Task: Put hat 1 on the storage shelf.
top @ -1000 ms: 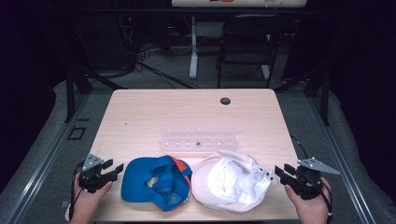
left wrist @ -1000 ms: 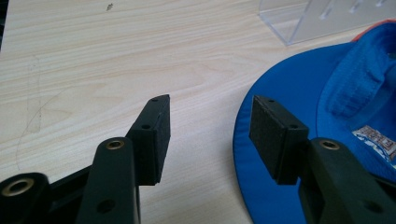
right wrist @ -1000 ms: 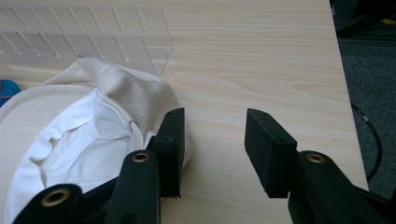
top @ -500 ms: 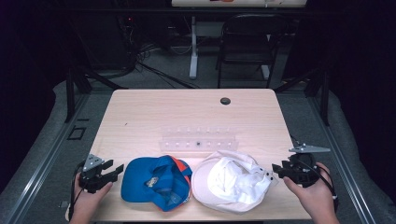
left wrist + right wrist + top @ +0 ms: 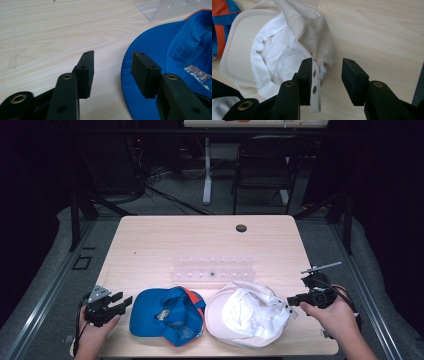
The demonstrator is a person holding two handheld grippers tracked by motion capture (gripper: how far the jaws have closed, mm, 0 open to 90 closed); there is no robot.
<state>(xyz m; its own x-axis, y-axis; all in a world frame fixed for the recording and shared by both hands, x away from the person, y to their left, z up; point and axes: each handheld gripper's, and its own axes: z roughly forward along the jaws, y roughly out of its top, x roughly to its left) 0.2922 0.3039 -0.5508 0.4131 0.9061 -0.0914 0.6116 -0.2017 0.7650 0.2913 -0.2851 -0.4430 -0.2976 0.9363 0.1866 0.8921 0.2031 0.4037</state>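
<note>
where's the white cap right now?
High view: the white cap lies upside down near the table's front edge, right of the blue cap, just in front of the clear rack, by the right tongs.

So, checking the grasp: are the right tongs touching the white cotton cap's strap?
Cannot tell. In the right gripper view the strap lies against one pad of the right tongs, but actual contact isn't plain.

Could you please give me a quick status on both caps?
Left hand-held gripper open beside blue cap. Right hand-held gripper open at white cap strap. Nothing blocking.
</note>
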